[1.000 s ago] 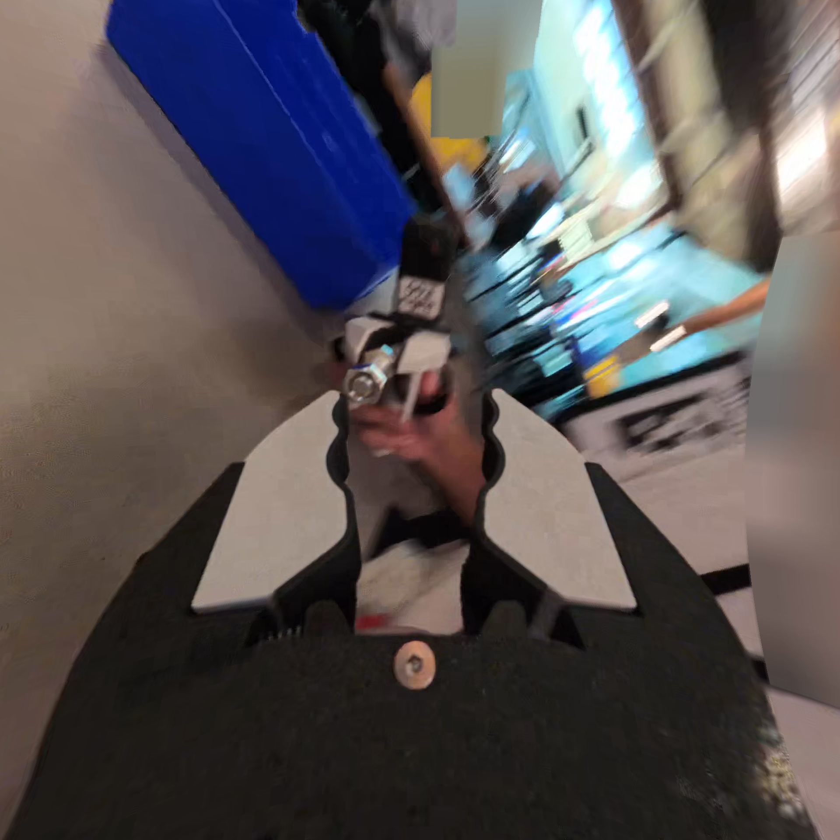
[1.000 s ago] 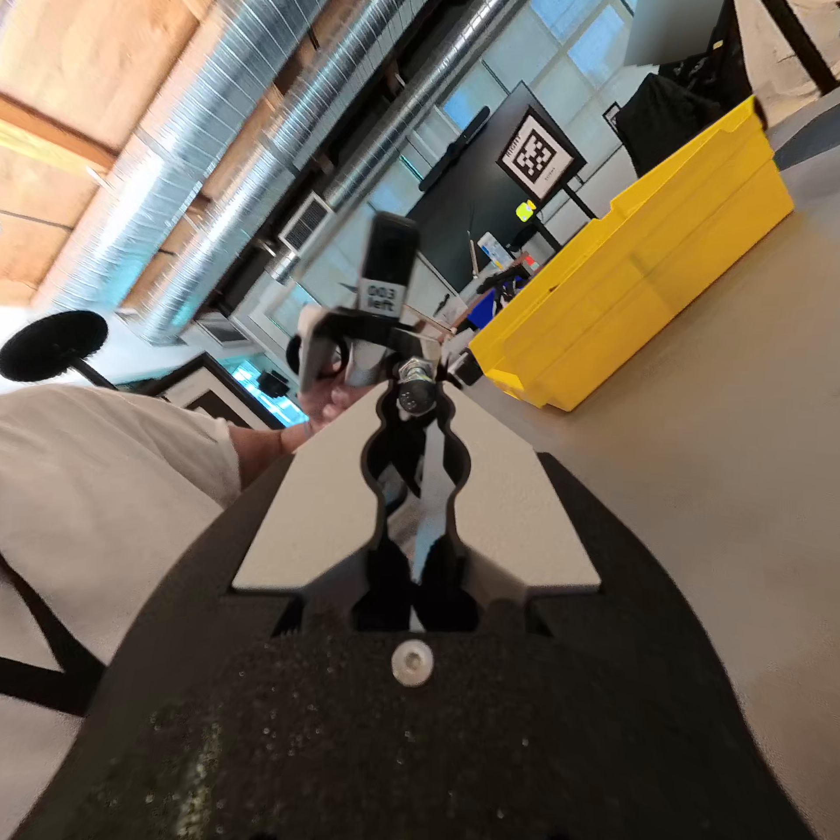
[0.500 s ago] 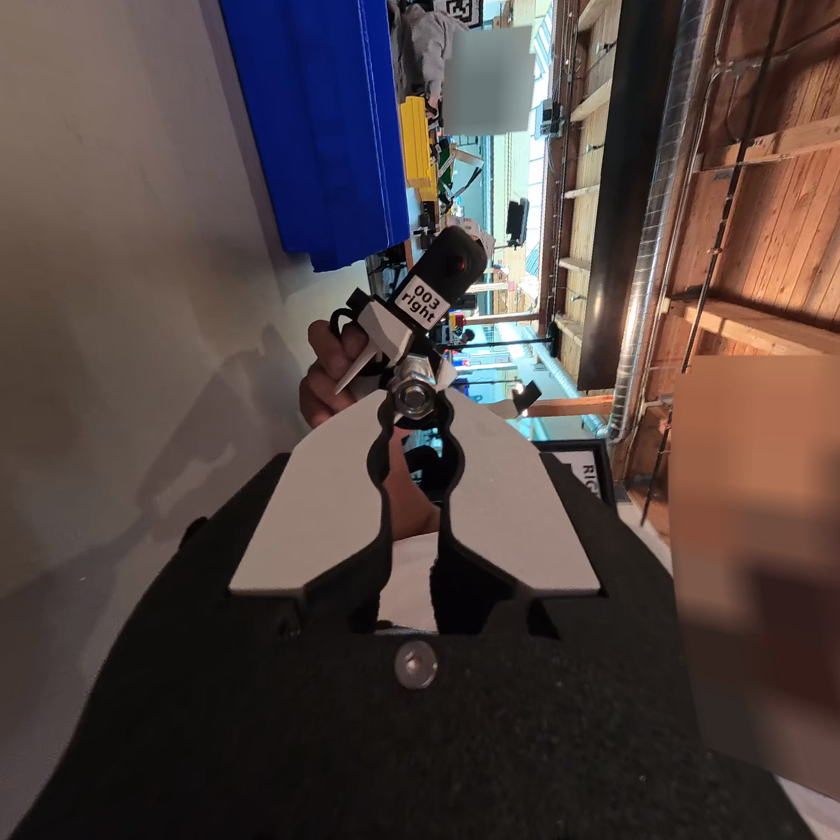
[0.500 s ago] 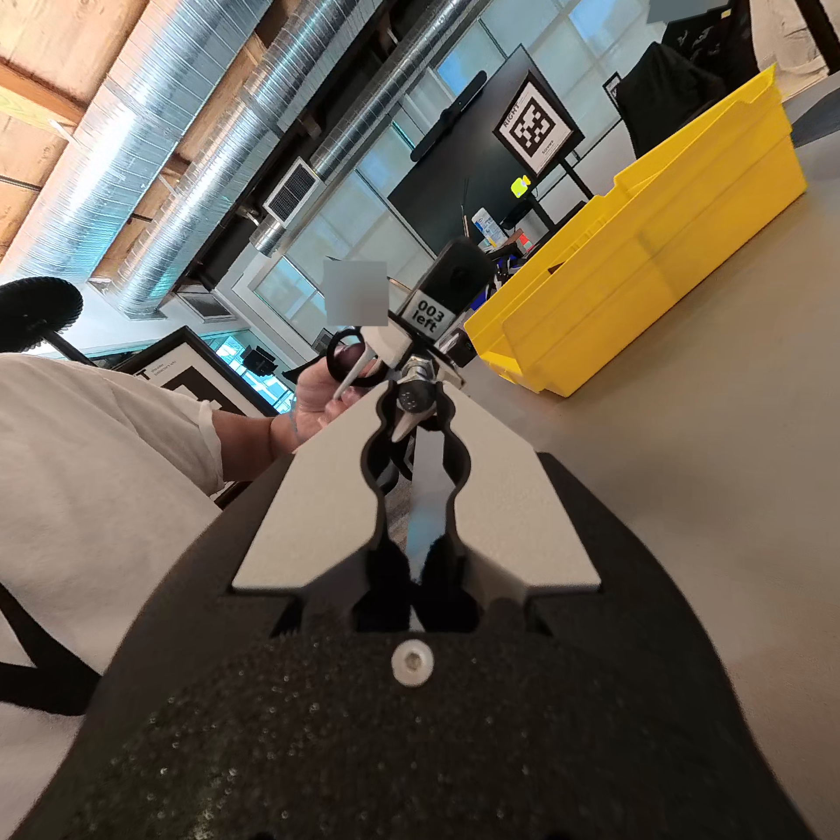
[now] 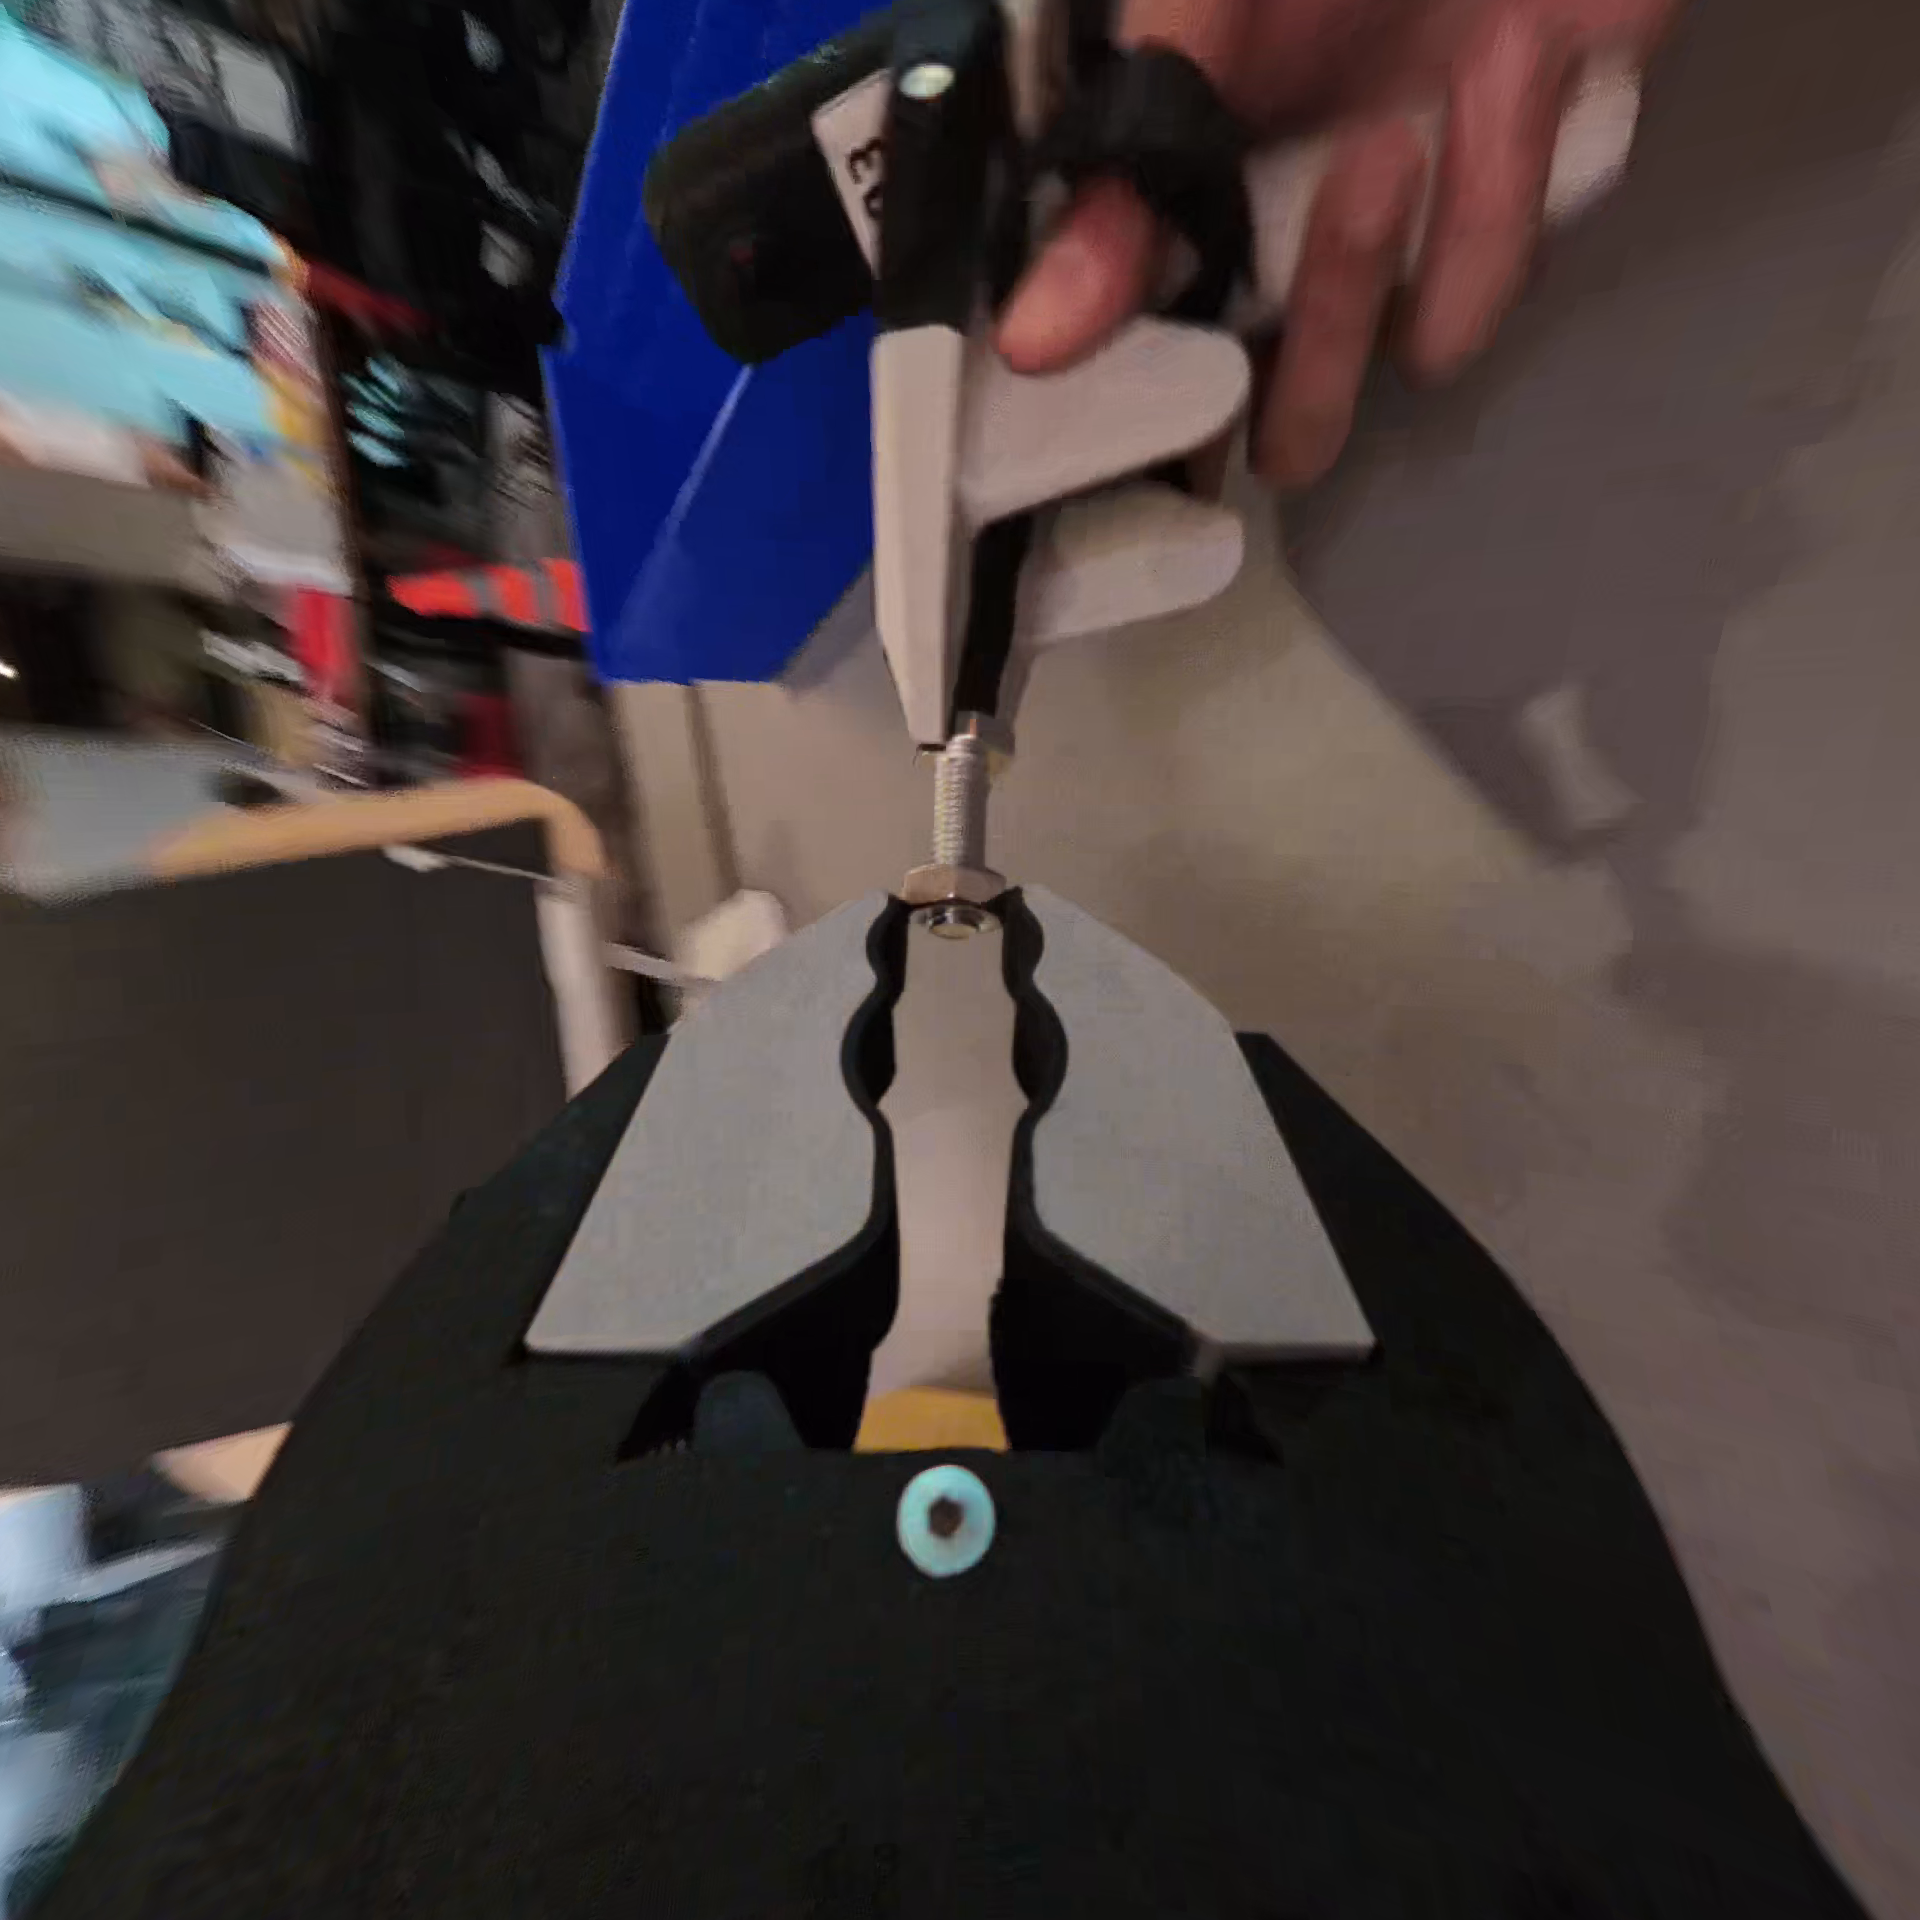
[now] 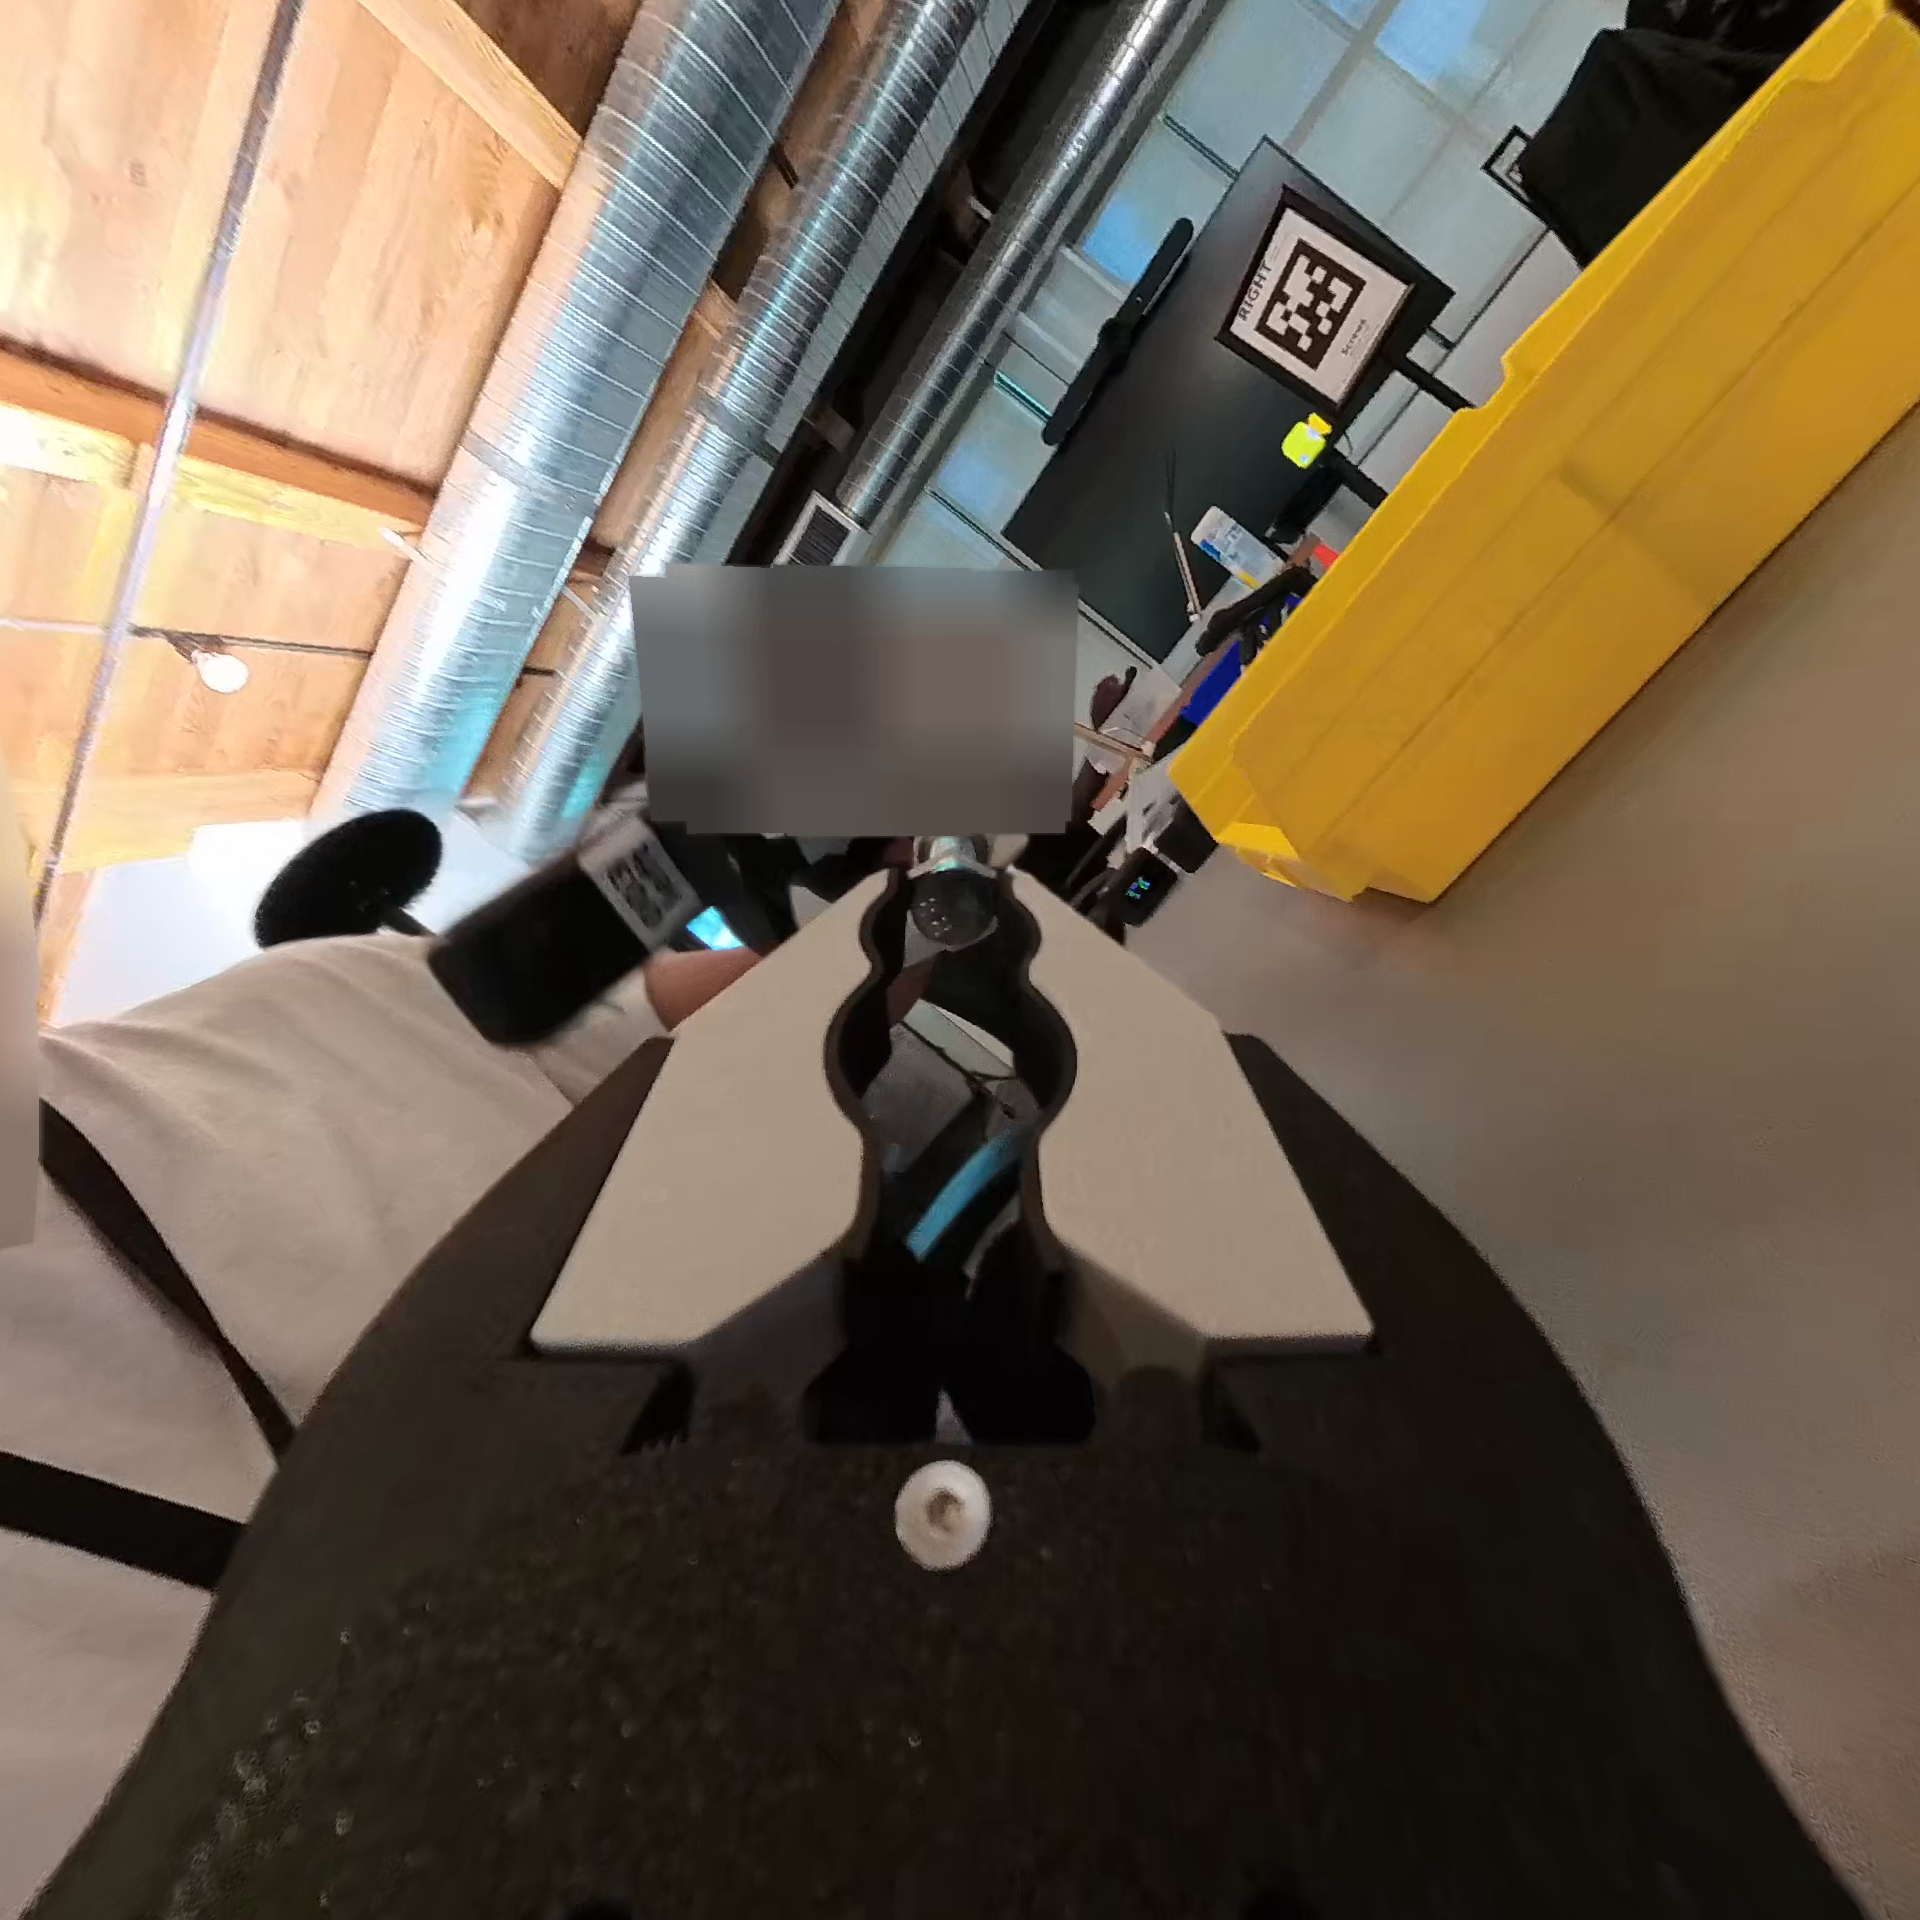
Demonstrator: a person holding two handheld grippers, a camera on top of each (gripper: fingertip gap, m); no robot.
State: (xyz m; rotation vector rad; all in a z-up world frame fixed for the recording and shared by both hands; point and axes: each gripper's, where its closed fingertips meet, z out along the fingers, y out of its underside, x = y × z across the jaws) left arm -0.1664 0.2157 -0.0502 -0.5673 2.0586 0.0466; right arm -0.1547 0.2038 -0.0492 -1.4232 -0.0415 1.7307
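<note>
My left gripper (image 5: pixel 951 906) is shut on a silver hex nut (image 5: pixel 951 886) at its fingertips. A threaded bolt (image 5: pixel 956 810) runs from the nut up to my right gripper (image 5: pixel 948 727), which a hand (image 5: pixel 1351 187) holds above it, and that gripper's tips pinch the bolt's far end. In the right wrist view my right gripper (image 6: pixel 951 896) is shut on the bolt's head (image 6: pixel 951 920). The left gripper's black camera body (image 6: pixel 551 951) shows just left of it. Both are held above the grey table (image 6: pixel 1558 1143).
A blue bin (image 5: pixel 717 436) stands on the table behind the right gripper. A yellow bin (image 6: pixel 1558 582) stands at the far right of the right wrist view. The person's white shirt (image 6: pixel 260 1195) fills the lower left there. A framed marker board (image 6: pixel 1314 301) hangs in the background.
The left gripper has swung round the bolt, so the right gripper and hand now show above it instead of straight ahead. The right view has tilted a little, still gripping the bolt.
</note>
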